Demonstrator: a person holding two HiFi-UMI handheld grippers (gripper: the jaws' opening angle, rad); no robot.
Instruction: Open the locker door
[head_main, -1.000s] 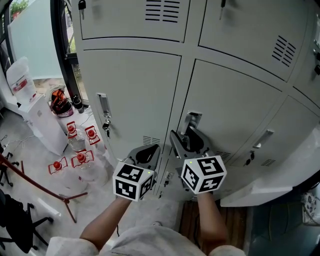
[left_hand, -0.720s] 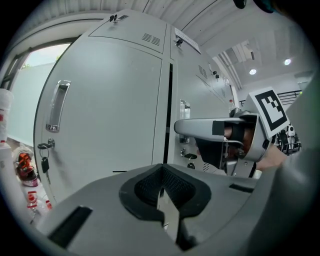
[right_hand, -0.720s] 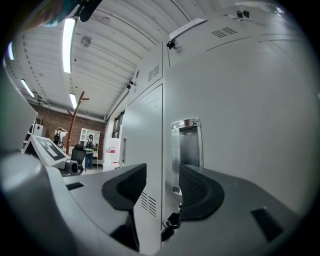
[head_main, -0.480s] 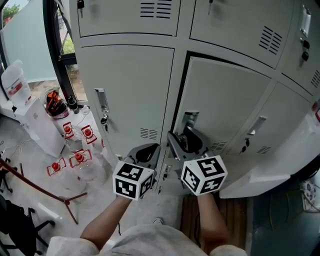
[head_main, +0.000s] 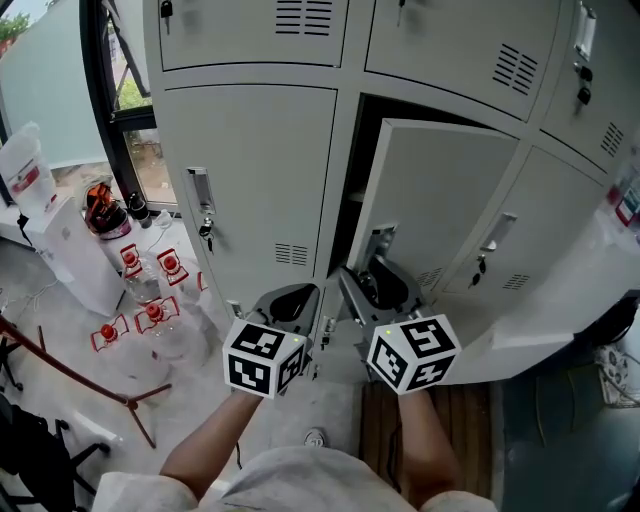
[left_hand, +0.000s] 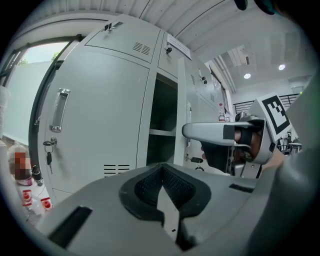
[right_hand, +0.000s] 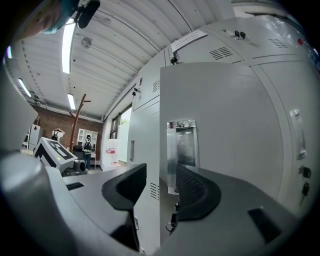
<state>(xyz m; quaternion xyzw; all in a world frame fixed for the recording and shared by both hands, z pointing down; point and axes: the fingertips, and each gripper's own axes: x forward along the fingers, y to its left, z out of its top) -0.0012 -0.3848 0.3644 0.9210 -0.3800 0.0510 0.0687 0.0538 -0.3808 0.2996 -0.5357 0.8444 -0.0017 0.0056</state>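
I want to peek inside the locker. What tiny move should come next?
Probably pull the right gripper a bit farther back and to the right. Its jaws straddle the edge of the door, which stands only partly open.

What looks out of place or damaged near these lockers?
Nothing looks damaged or spilled. The only odd thing is the red-capped bottles, which sit loose on the floor left of the lockers, by the window. The locker door is partly open and looks straight.
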